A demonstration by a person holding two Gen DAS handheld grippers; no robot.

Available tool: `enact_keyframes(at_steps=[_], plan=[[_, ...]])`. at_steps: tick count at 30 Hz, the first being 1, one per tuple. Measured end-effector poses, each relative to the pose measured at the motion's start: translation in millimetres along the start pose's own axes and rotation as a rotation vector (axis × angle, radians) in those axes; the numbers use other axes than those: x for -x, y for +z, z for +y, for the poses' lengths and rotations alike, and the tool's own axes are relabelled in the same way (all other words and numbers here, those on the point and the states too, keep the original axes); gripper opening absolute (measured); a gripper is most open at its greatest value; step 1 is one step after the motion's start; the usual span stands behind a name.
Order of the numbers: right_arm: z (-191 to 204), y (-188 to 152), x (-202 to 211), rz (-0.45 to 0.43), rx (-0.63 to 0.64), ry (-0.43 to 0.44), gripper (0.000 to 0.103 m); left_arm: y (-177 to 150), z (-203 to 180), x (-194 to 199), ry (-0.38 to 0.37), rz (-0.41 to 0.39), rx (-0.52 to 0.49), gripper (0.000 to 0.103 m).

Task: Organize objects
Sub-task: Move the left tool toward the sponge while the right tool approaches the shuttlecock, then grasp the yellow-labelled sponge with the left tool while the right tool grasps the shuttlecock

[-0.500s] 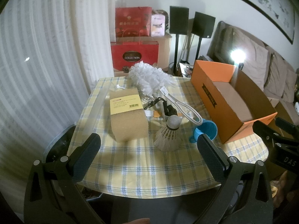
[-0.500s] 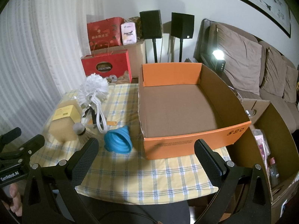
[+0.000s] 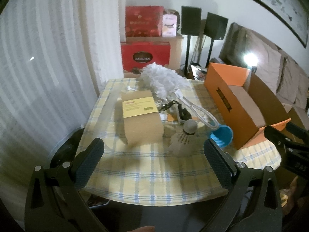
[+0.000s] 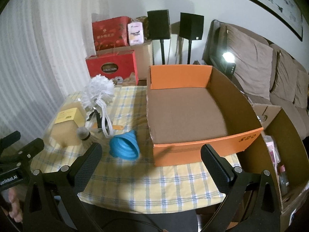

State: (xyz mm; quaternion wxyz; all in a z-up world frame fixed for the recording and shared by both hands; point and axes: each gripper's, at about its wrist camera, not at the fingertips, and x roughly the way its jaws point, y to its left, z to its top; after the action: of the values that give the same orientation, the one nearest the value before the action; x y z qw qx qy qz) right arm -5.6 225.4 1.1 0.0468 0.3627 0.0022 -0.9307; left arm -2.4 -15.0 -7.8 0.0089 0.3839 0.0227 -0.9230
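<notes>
On the checked tablecloth lie a tan cardboard box with a yellow label (image 3: 142,122) (image 4: 66,125), a white fluffy duster (image 3: 164,82) (image 4: 98,90), a shuttlecock (image 3: 184,137) (image 4: 84,133), a black cord (image 3: 180,110), and a blue collapsible funnel (image 3: 222,135) (image 4: 124,145). An empty orange cardboard tray (image 4: 193,114) (image 3: 237,104) stands on the table's right side. My left gripper (image 3: 153,162) is open and empty, held short of the tan box. My right gripper (image 4: 150,163) is open and empty, in front of the orange tray's near wall.
Red gift boxes (image 3: 144,56) and two black speakers on stands (image 4: 173,27) stand behind the table. A sofa with cushions (image 4: 260,61) is at the right. An open brown carton with bottles (image 4: 283,154) sits beside the table's right edge. White curtains hang at the left.
Both grippers have moved slightly forward toward the table. Nothing on the table has moved.
</notes>
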Motion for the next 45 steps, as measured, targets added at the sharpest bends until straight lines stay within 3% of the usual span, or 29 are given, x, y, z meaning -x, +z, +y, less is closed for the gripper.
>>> enact_keyframes(at_steps=[5, 15, 21, 27, 35, 41, 44, 45], plan=[[8.9, 0.8, -7.2, 0.002, 0.026, 0.04, 0.103, 0.1, 17.4, -6.8, 0.022, -0.003, 0.005, 0.103], [41.4, 2.2, -26.7, -0.002, 0.085, 0.169, 0.103, 0.8, 63.0, -26.6, 0.002, 0.029, 0.099, 0.103], [69.5, 4.9, -44.5, -0.019, 0.163, 0.197, 0.1, -0.3, 79.9, -36.7, -0.022, 0.039, 0.131, 0.103], [87.9, 5.8, -68.2, 0.015, 0.193, 0.252, 0.081, 1.1, 88.1, -45.9, -0.043, 0.031, 0.147, 0.102], [103.7, 2.3, -95.7, 0.046, 0.225, 0.276, 0.067, 11.5, 94.1, -68.5, -0.096, 0.056, 0.174, 0.098], [112.2, -0.4, -111.7, 0.071, 0.25, 0.302, 0.045, 28.0, 88.8, -77.3, -0.127, 0.049, 0.172, 0.098], [113.1, -1.8, -118.4, 0.095, 0.251, 0.314, 0.029, 35.7, 82.0, -84.1, -0.142, 0.064, 0.162, 0.098], [112.2, -2.0, -118.5, 0.095, 0.247, 0.322, 0.029, 37.7, 78.9, -86.6, -0.147, 0.07, 0.154, 0.098]])
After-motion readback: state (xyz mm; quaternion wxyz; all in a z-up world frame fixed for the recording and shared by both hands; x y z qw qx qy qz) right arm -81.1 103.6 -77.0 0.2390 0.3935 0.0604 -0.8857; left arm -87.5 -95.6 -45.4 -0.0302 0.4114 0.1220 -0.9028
